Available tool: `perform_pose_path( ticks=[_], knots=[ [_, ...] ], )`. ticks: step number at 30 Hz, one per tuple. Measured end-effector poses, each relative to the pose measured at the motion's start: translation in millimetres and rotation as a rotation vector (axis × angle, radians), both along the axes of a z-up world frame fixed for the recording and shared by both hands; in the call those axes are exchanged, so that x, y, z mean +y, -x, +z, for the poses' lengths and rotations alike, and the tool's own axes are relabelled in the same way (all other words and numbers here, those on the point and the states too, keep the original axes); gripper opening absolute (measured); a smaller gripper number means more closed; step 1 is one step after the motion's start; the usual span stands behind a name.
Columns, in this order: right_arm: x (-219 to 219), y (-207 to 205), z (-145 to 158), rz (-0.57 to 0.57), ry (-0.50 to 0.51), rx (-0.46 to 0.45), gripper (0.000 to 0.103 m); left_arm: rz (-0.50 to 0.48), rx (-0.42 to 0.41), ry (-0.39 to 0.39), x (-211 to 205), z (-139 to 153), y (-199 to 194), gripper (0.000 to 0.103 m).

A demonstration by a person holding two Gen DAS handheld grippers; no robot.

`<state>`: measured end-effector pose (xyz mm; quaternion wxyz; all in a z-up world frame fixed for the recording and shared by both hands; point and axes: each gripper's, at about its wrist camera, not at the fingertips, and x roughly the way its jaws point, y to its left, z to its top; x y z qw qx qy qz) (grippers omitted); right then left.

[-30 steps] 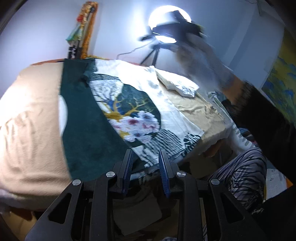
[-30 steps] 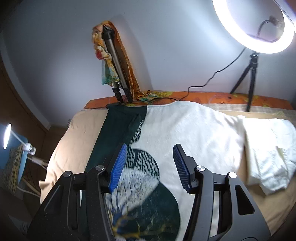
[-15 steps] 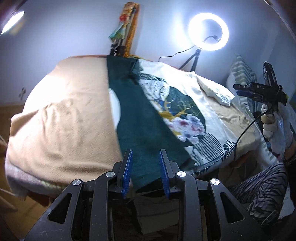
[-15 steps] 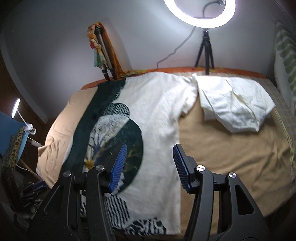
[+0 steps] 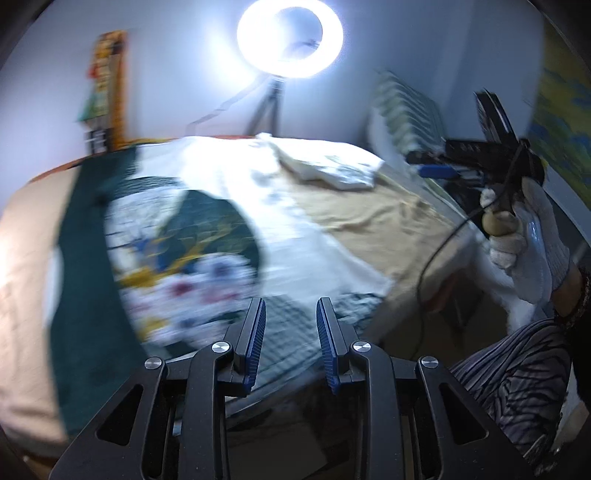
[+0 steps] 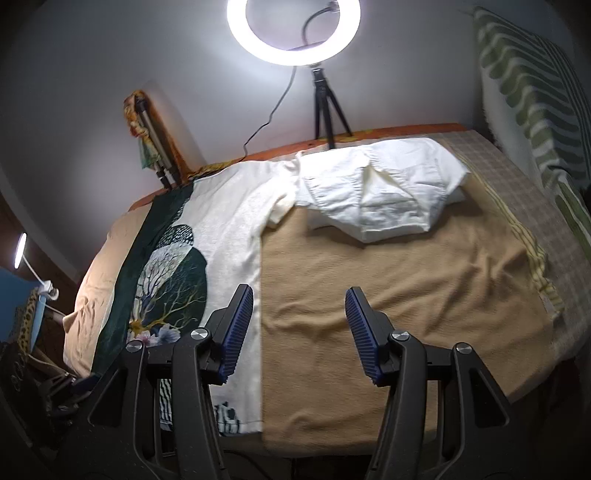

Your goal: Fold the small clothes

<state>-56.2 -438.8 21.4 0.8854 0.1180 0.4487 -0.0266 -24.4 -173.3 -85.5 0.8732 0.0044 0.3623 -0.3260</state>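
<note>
A cream T-shirt (image 6: pixel 229 236) with a dark green panel and a tree-and-flower print lies spread flat on the bed's left half, hem toward me. It is blurred in the left wrist view, T-shirt (image 5: pixel 221 229). My left gripper (image 5: pixel 290 332) hovers over the hem, jaws narrowly apart and empty. My right gripper (image 6: pixel 299 306) is open above the bare tan blanket (image 6: pixel 388 295), its left finger over the shirt's right edge. From the left wrist view, a white-gloved hand (image 5: pixel 524 251) carries that right gripper (image 5: pixel 436 171) clear of the bed. A folded white garment (image 6: pixel 384 195) lies at the back.
A lit ring light (image 6: pixel 293 31) on a small tripod (image 6: pixel 328 107) stands behind the bed. A green-striped pillow (image 6: pixel 532 92) leans at the right, a desk lamp (image 6: pixel 20 251) is at the left. The person's striped trousers (image 5: pixel 517 369) are by the near right corner.
Both grippers have swept to the right. The right one went from above the shirt's print to above the bare blanket beside it. The left one shifted from the green panel toward the hem's middle. Jaws unchanged.
</note>
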Motion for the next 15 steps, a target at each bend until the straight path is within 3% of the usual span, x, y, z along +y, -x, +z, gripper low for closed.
perform_pose_path(
  ticks=[5, 13, 14, 15],
  knots=[
    [-44.0, 16.3, 1.7, -0.075, -0.060, -0.017, 0.055, -0.101, 0.032, -0.009, -66.7, -15.0, -4.6, 0.026],
    [-81.8, 25.0, 0.2, -0.134, -0.140, -0.031, 0.055, -0.149, 0.100, -0.077, -128.6, -43.2, -16.1, 0.027],
    [-82.4, 23.7, -0.5, -0.132, -0.145, -0.030, 0.055, -0.148, 0.102, -0.087, -131.4, -45.6, -16.4, 0.028],
    [-82.8, 22.4, -1.0, -0.126, -0.151, -0.029, 0.055, -0.140, 0.100, -0.113, -136.7, -49.4, -17.4, 0.036]
  ],
)
